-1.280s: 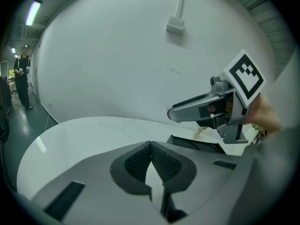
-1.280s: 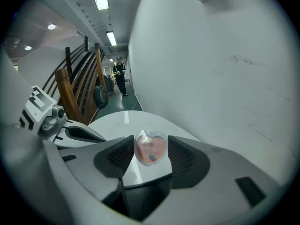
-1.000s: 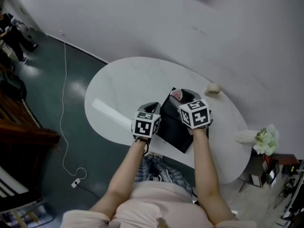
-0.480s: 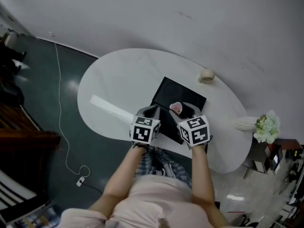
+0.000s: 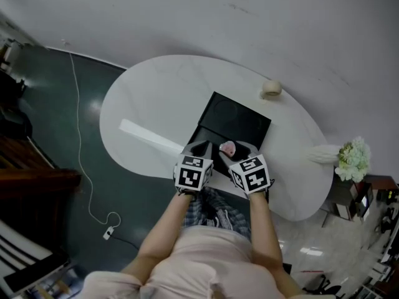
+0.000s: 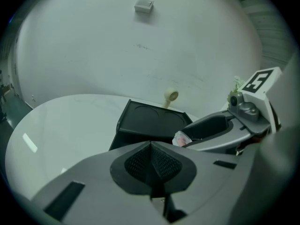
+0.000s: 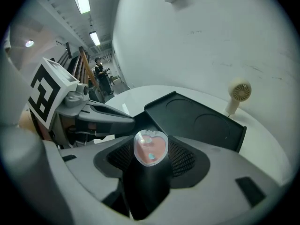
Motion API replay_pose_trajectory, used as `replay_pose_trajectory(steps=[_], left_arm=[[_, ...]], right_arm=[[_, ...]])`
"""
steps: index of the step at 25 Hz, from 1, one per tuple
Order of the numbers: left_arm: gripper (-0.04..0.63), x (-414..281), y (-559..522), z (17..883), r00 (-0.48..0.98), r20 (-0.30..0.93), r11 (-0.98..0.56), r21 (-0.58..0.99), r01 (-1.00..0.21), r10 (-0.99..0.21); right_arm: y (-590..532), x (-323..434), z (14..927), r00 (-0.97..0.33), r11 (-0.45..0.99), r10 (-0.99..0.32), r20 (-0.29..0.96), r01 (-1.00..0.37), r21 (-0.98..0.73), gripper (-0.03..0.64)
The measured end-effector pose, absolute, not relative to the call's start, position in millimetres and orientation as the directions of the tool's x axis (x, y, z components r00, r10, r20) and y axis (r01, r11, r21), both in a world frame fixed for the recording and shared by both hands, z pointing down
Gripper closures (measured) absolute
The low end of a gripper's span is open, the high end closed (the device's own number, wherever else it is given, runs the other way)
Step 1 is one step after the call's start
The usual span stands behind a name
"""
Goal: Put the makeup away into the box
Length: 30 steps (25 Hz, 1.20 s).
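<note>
A black box [image 5: 235, 121] lies open on the white oval table [image 5: 156, 98], its lid [image 7: 194, 117] tilted back with two round recesses. My right gripper [image 5: 237, 148] is shut on a black makeup item with a clear pink heart-shaped cap [image 7: 150, 147], held over the box's near edge. The same cap [image 5: 228, 147] shows between the two grippers in the head view. My left gripper [image 6: 151, 159] is shut with nothing in it, just left of the right one, over the box's near left corner [image 6: 123, 136].
A small cream hand fan [image 5: 271, 89] stands behind the box near the wall. White flowers [image 5: 351, 162] sit at the table's right end. A pale strip [image 5: 149, 138] lies on the table's left. A cable [image 5: 81, 167] runs over the dark floor.
Both grippers have drawn back toward the person, from over the middle of the box to its near edge. The right one still holds the heart-capped item.
</note>
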State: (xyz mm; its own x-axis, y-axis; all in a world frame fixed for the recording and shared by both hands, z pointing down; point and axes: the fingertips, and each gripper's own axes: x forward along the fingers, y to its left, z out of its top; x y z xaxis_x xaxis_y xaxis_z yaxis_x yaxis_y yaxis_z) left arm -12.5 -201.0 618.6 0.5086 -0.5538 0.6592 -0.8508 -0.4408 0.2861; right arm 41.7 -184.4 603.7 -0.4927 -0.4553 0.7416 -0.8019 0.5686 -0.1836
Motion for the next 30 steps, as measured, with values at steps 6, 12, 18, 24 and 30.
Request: replay_pose_trajectory(steps=[6,12,18,24,30], left_arm=[[0.569,-10,-189,628,0.504,0.675,-0.431,0.293,-0.854,-0.539],[0.569,-18,-191,627,0.496,0.675,-0.415,0.297,-0.860,-0.546],[0.569,-24,-192,625,0.487,0.677,-0.402,0.295,-0.867,-0.552],[0.569,-33,-195,622,0.478,0.672,-0.389,0.293,-0.873,-0.565],[0.569,-33,-199,618,0.481,0.664,-0.393,0.293,-0.871,-0.572]], right_arm=[[-169,37,631,-0.478,0.579,-0.385,0.790,-0.791,-0.197,0.373],[-167,35,649,-0.441,0.564,-0.360,0.822,-0.805,-0.184,0.371],[-165,33,650,-0.469,0.553,-0.330,0.819,-0.799,-0.236,0.306],[-165,31,640,-0.495,0.549,-0.317,0.809,-0.791,-0.269,0.245],[-165,36,629,-0.515,0.528,-0.340,0.787,-0.797,-0.293,0.245]])
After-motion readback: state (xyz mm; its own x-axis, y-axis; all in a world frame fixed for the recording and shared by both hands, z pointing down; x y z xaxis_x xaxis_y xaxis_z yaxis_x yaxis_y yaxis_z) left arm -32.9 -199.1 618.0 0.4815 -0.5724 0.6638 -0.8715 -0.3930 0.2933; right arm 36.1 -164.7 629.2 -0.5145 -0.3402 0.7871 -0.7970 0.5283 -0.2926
